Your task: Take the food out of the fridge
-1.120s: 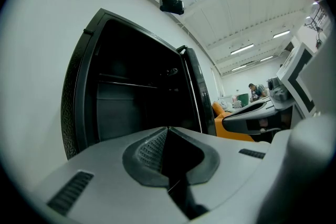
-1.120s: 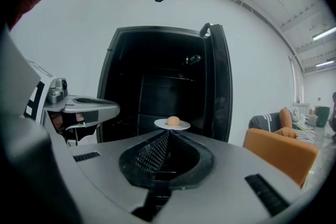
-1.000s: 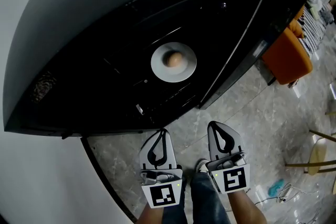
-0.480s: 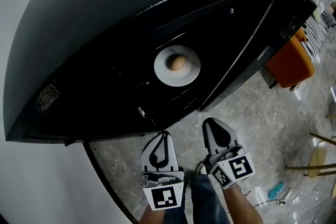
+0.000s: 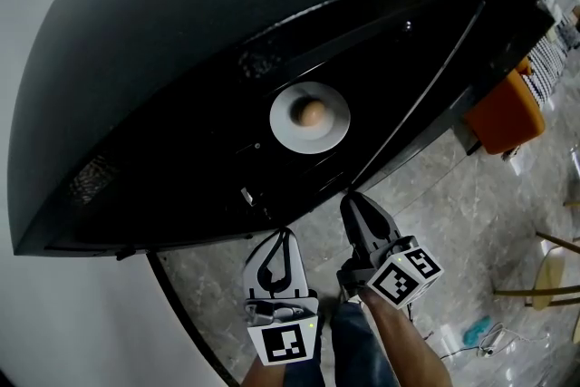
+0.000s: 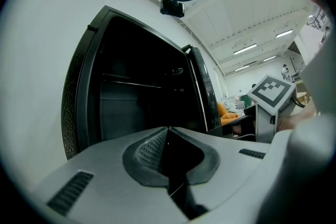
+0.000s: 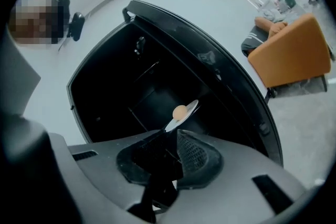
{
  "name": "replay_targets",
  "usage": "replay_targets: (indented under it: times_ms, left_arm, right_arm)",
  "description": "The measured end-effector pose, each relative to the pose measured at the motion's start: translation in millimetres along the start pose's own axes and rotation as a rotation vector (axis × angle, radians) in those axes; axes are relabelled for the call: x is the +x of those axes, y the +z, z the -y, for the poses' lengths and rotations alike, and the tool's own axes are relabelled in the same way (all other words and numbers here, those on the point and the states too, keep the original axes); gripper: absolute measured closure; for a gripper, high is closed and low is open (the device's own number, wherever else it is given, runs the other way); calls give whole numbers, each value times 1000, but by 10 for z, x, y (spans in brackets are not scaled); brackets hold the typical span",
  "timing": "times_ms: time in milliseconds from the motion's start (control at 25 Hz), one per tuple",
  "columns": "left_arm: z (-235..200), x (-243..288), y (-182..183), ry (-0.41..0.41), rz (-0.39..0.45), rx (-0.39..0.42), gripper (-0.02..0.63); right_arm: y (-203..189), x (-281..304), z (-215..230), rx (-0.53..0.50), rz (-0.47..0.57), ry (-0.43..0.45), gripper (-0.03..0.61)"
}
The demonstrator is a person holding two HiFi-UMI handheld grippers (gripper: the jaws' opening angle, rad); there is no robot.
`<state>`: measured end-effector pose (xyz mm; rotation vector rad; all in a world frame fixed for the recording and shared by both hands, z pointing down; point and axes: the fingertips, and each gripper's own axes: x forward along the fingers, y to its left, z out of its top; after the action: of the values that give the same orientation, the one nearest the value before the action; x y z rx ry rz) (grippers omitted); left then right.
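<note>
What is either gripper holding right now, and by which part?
Nothing. The left gripper and the right gripper both have their jaws together and empty, outside the open fridge. The plate with the round food sits inside.

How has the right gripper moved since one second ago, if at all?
Yes: the right gripper went forward and slightly left, closer to the fridge's open front.

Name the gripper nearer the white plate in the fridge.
Right. The right gripper points at the white plate from the fridge's front edge; the left gripper sits farther back.
</note>
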<state>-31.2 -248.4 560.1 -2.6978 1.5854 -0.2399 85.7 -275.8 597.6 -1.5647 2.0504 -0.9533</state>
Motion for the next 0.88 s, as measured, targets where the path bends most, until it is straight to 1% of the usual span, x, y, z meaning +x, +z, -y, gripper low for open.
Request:
replay_targets:
  times_ms: [80,240,400,720,880]
  left_arm:
    - [-18,7,13,3,3,-1,600]
    - [-60,16,30,9,8,-4,600]
    - [-92,26,46,13,11,-3,600]
    - [-155,26,37,20,7,-8,600]
    - [-201,34,30,27,7,-7,600]
  right_arm:
    - [2,61,22,66,8,9,508]
    - [-41,164,87,163,11,7,500]
    - [8,289,73,262,47,42,497]
    - [113,542,209,540,138,45,489]
    - [178,683,253,604,165,41,486]
